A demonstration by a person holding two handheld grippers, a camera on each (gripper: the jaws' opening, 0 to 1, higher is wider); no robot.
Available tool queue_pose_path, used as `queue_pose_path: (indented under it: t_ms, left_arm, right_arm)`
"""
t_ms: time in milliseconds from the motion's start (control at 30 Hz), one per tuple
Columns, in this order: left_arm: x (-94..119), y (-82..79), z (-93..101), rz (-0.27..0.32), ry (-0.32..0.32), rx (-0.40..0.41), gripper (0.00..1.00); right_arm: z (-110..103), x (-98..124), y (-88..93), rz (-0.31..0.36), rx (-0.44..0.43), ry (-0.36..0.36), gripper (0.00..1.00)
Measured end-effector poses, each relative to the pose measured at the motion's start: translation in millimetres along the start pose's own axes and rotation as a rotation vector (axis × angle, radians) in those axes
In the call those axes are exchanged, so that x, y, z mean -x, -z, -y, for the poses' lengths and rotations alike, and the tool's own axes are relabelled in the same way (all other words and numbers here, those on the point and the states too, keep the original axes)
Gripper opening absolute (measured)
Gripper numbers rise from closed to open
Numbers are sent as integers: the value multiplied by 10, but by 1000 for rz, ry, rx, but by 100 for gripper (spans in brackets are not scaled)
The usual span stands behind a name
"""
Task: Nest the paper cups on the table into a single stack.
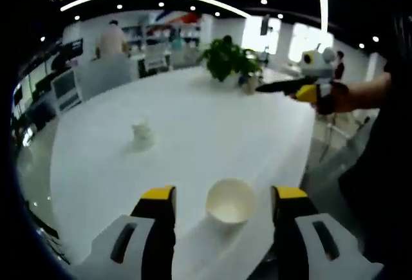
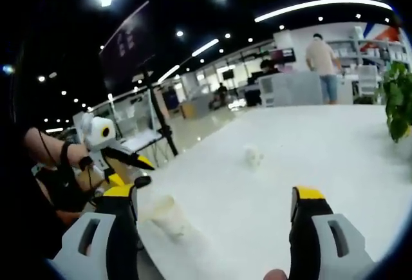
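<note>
Lying on its side near the table's (image 1: 193,119) near edge, 1 cup (image 1: 230,201) rests with its mouth toward the left gripper (image 1: 223,206), between the wide-open jaws but touching neither — nothing is held. A 2nd cup (image 1: 141,132) stands well apart at 10 o'clock from it, with bare white tabletop all around. At 1 o'clock, beyond the far edge, sits a plant (image 1: 226,58); the right gripper (image 1: 283,87) hovers past the table's right edge, off the surface.

From the right gripper view, the right gripper (image 2: 212,206) has its jaws spread wide and empty over open tabletop. The lying cup (image 2: 168,214) is at 9 o'clock just beside the left jaw, close to the table's (image 2: 335,158) edge — the left gripper (image 2: 138,170) hangs just beyond that edge. The other cup (image 2: 253,156) stands at 12 o'clock, mid-table. The plant (image 2: 399,100) is at 2 o'clock.
</note>
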State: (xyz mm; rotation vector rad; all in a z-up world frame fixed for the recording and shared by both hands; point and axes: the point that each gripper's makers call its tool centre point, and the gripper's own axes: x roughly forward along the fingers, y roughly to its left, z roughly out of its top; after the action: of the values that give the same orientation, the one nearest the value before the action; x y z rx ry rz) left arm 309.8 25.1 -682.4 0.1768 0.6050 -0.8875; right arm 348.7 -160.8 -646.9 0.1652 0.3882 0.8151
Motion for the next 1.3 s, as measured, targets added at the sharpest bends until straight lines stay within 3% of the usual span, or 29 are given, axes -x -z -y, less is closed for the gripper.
queue_pose_path:
  t_ms: [367, 633, 833, 1133, 1300]
  left_arm:
    - [162, -6, -204, 76, -44, 57, 72]
    - [178, -41, -184, 108, -43, 52, 79]
    - [210, -143, -198, 196, -47, 109, 97]
    - [230, -172, -197, 235, -50, 85, 99]
    - [225, -157, -197, 228, -49, 64, 99]
  right_arm:
    - [14, -21, 14, -19, 4, 3, 98]
    - [9, -45, 28, -35, 12, 1, 99]
    - [19, -67, 62, -47, 10, 4, 100]
    - [10, -202, 143, -84, 20, -19, 100]
    - [53, -354, 123, -97, 20, -23, 100]
